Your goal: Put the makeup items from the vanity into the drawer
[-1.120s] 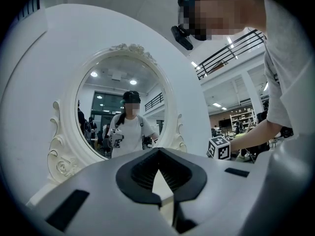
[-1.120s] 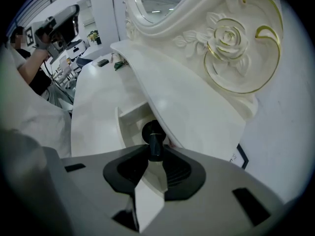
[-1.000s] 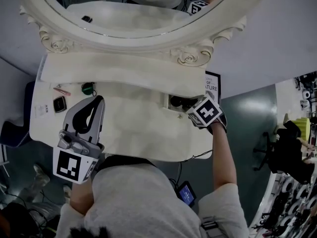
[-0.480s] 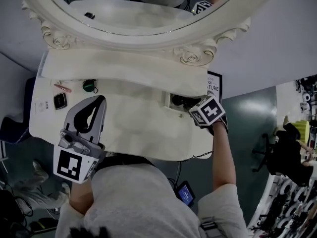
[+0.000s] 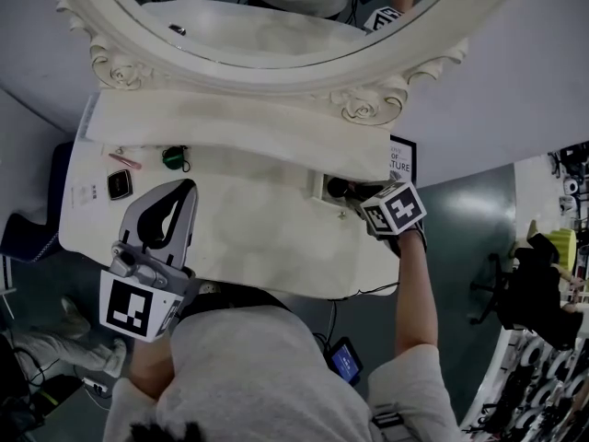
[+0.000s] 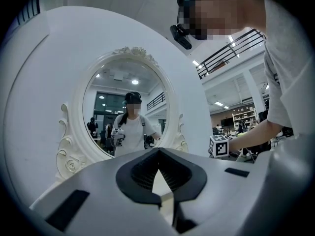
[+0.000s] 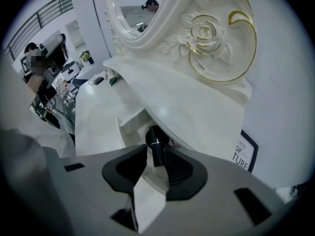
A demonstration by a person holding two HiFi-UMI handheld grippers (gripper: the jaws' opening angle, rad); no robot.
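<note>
Now the right gripper (image 5: 357,196) points down into the small open drawer (image 5: 320,188) of the white vanity counter (image 5: 258,238). Its fingers have just been opening and stand loose around a black lipstick tube (image 7: 156,149) inside that drawer. The left gripper (image 5: 187,188) has its fingers together, empty.

Grey T-shirt (image 5: 248,366), plus a grey left hand-held gripper (image 5: 187,185) and right hand-held gripper (image 5: 357,196) bearing black-and-white marker cubes (image 5: 129,307).

The black-framed sign (image 5: 402,162) carries dark print on white, partly hidden, of which only "OF" and, one line below, "ATURE" can be read.
</note>
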